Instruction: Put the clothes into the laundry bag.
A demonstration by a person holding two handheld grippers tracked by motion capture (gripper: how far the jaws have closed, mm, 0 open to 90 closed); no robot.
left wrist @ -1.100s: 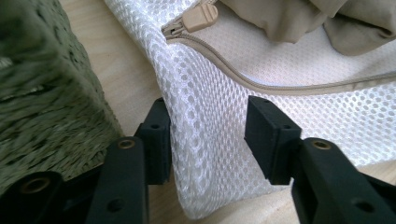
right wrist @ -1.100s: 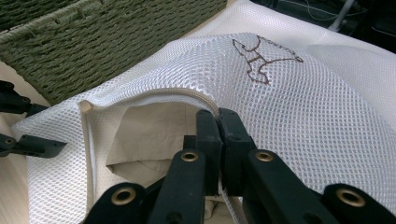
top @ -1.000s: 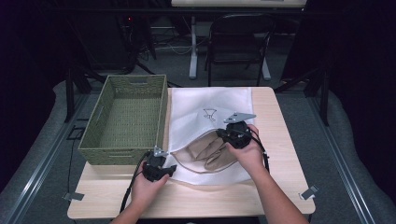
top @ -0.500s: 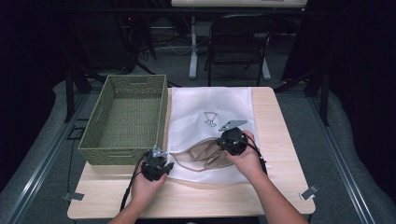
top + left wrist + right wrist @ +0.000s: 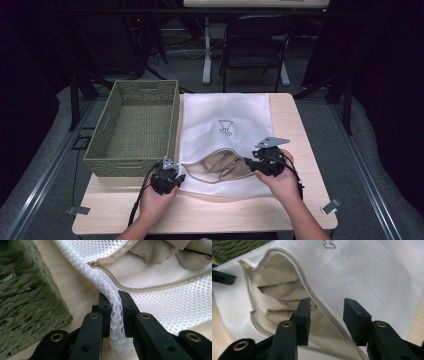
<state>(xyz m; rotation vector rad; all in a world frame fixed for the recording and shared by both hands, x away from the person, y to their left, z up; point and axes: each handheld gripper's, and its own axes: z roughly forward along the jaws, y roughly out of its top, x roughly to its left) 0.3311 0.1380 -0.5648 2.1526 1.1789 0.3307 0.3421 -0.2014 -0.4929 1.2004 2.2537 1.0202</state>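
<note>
Tabletop (image 5: 295, 130) carries a green woven basket (image 5: 135, 125) at left and a white mesh laundry bag (image 5: 225, 115) lying flat beside it, zipper mouth toward the person. Beige garment (image 5: 225, 167) sits inside the gaping mouth. Left gripper (image 5: 113, 307) pinches the bag's near-left corner. Right gripper (image 5: 325, 315), jaws just opened and standing wide, straddles the upper zipper edge (image 5: 312, 293), nearest the garment.

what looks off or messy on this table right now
Nothing is spilled or damaged. The white mesh bag lies flat, its zipper mouth gaping with beige cloth bunched inside. The left gripper pinches the bag's corner into a fold. The green basket sits square.
</note>
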